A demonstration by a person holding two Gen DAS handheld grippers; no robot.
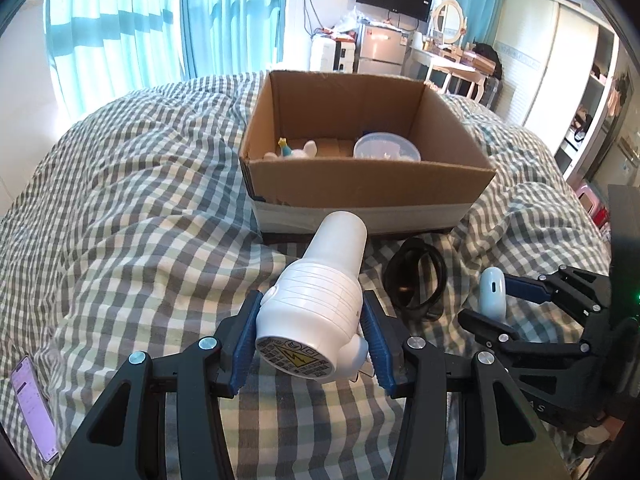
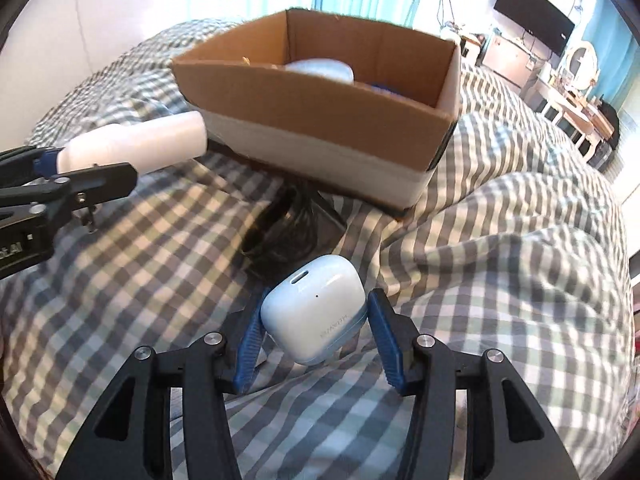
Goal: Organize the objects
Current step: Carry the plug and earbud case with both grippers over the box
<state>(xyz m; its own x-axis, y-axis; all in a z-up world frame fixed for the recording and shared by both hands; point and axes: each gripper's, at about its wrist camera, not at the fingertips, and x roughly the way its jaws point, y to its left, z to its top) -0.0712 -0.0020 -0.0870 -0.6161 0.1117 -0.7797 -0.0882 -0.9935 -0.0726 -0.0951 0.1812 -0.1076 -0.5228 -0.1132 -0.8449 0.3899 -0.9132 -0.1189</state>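
White dryer [image 1: 320,300] sits clamped in the left tool [image 1: 310,336]; the right tool [image 2: 314,332] grips a pale blue earbud case [image 2: 316,312]. Beyond them a black cable [image 1: 416,280] lies on the checked bed [image 1: 140,220], then the cardboard box [image 1: 360,184].

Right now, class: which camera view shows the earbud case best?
The right wrist view: the earbud case fills the centre between the right gripper fingers, port and logo visible. The left wrist view shows only its narrow end at the right edge.
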